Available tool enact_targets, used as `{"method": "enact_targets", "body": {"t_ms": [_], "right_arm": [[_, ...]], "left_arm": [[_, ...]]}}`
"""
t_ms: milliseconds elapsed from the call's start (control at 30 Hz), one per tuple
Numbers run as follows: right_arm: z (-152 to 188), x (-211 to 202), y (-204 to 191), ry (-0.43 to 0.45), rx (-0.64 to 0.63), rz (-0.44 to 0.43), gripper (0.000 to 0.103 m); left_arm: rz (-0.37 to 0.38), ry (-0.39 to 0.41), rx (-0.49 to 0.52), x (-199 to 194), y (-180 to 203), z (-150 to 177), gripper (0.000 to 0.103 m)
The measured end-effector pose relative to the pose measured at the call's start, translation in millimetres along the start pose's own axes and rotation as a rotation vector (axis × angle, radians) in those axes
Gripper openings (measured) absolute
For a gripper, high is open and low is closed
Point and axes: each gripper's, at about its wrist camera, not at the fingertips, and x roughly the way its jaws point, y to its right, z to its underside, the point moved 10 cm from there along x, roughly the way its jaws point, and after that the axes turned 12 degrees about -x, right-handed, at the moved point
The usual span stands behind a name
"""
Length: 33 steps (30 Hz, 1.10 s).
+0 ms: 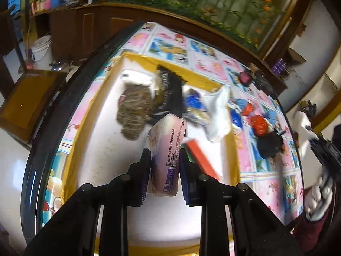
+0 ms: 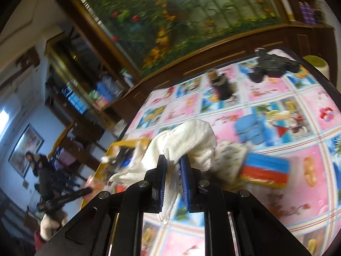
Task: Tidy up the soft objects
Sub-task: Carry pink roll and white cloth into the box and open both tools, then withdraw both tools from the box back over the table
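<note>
- Left gripper (image 1: 165, 155) clamped on a pink tissue pack (image 1: 166, 149), squeezed between both blue-padded fingers (image 1: 146, 177), pack standing up out of the jaws with printed text along one side.
- Held above a white tray with a yellow rim (image 1: 136, 58) resting on the round table (image 1: 272, 183) with its pink-and-blue cartoon cover.
- Inside the tray: a grey-brown knitted piece (image 1: 133, 113), a dark folded cloth (image 1: 170, 93), a blue-patterned soft item (image 1: 195, 104), a red strip (image 1: 202, 160) near the gripper's right finger.
- White cloth (image 1: 218, 115) draped over the tray's far right edge in the left wrist view.
- On the cover beyond the tray: a red ball-like item (image 1: 259, 124) and a black fuzzy lump (image 1: 269, 146), just beside each other; exact nature blurred.
- Right gripper (image 2: 173, 170) closed on a white towel (image 2: 191, 138), fabric pinched between the pads, bunched above the jaws, a tail hanging below.
- Near that towel on the cover: a folded blue cloth (image 2: 249, 130) and a striped blue-red-yellow sponge block (image 2: 266, 170), apart from each other.
- Far edge of the table: a black device (image 2: 270, 65).
</note>
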Motion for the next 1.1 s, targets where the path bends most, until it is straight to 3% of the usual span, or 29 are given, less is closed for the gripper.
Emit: {"method": "enact_targets", "body": {"t_ms": [200,300,500,633,933,1000,1100], "right_arm": [[9.5,36.3,-75.5,-0.085,-0.084,-0.071,0.014],[14.3,59.7,-104.5,-0.132,-0.108,-0.103,0.014],[26.3,111.8,-164.5,-0.24,-0.181,-0.174,0.014],[32.4,152.4,-204.5,-0.315,-0.257,-0.197,0.014],[43.1,246.2,-236.5,-0.471,-0.409,-0.062,0.014],[43.8,257.3,-242.5,-0.48,-0.436,-0.034,0.016],[43.6,261.2,-252.0,-0.494,-0.446,-0.028,0.027]], "left_arm": [[-0.06,-0.002,-0.093,22.2,-32.0,-20.3,0.028],[-0.022,-0.023,-0.142,21.0,-36.8,-17.4,0.036],[0.001,0.062,-0.099,-20.6,-36.7,-4.4,0.043],[0.05,0.14,-0.115,-53.8,-46.1,8.3,0.054],[0.103,0.196,-0.117,-83.2,-53.3,40.5,0.054],[0.116,0.205,-0.126,-85.9,-51.8,41.8,0.054],[0.126,0.211,-0.131,-89.3,-49.9,43.7,0.054]]}}
